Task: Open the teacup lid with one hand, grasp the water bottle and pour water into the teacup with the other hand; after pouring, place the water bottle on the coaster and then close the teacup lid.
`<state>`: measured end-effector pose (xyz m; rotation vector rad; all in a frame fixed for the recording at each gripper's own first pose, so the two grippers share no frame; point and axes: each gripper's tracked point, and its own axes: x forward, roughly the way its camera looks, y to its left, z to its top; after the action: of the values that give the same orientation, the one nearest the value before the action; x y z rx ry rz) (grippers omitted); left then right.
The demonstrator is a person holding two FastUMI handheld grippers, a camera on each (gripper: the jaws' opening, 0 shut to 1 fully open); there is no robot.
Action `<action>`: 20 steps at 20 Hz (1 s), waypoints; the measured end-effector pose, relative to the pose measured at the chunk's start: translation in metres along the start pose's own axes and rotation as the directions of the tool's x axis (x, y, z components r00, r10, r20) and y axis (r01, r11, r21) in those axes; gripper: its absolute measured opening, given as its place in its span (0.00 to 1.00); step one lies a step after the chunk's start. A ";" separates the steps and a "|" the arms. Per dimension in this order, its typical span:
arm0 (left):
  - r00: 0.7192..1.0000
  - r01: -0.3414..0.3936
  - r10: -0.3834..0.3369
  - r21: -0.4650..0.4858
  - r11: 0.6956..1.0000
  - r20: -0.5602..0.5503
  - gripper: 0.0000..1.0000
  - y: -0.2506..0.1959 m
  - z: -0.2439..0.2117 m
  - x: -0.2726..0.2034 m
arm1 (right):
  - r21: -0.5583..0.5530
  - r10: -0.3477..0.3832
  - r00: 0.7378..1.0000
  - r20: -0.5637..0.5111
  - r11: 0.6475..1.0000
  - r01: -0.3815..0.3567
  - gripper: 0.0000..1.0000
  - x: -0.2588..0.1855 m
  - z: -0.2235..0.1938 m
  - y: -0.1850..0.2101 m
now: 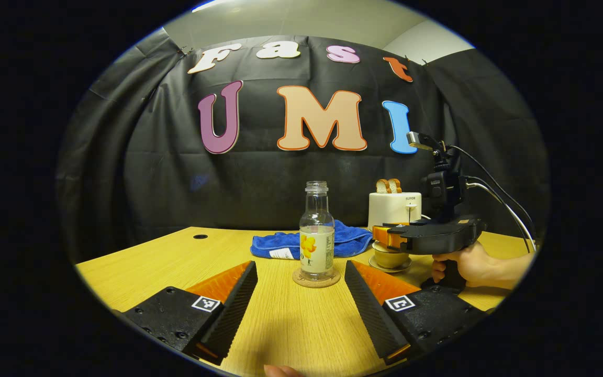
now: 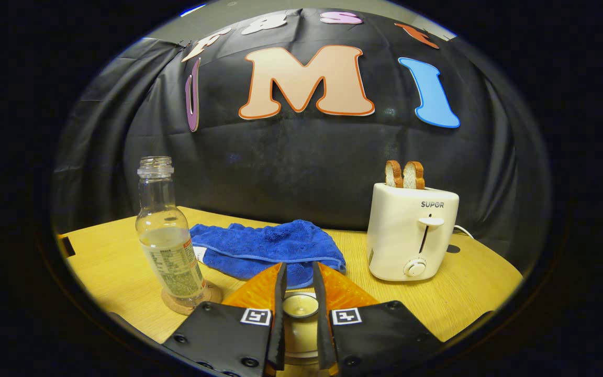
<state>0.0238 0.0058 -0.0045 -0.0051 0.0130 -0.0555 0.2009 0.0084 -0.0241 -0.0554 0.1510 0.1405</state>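
The table (image 1: 280, 324) is wood and smooth, so things may slide on it. On it, near the middle, the bottle (image 1: 316, 230) stands upright on the coaster (image 1: 316, 278), without cap and about half full of water. I judge it light but a little top-heavy, with slippery clear walls; the best hold seems the labelled body, low, where it is widest. The left gripper (image 1: 300, 293) stands wide open just in front of the bottle, not touching it. To its right, the right gripper (image 2: 298, 293) is over the teacup (image 1: 388, 257), which sits on a saucer. Its fingers are narrow around the small lid knob (image 2: 300, 306); I cannot tell if both press on it. The cup looks ceramic, so hard, fragile and glossy; the lid is light, and the knob is the only good place to take it.
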 end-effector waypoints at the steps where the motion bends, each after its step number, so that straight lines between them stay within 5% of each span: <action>1: 1.000 0.000 0.000 0.000 1.000 0.000 0.98 0.000 0.001 0.000 | 0.006 -0.002 1.000 -0.003 1.000 0.002 0.28 0.000 -0.001 -0.001; 10: 1.000 0.000 0.000 0.000 1.000 0.000 0.98 0.001 0.001 -0.001 | 0.041 0.012 1.000 0.006 0.999 -0.012 0.36 -0.002 0.000 -0.002; 16: 1.000 -0.004 0.004 0.000 1.000 -0.001 0.98 0.001 0.000 -0.001 | 0.057 -0.005 0.999 0.051 0.998 0.002 0.95 -0.007 0.006 -0.007; 20: 1.000 -0.013 0.013 0.001 1.000 0.001 0.98 0.003 0.001 -0.001 | 0.053 -0.059 0.988 0.142 0.997 0.052 0.97 -0.030 0.015 -0.015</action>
<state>0.0233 0.0088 -0.0031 -0.0045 0.0118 -0.0430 0.1754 -0.0090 -0.0036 -0.0005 0.0093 0.0851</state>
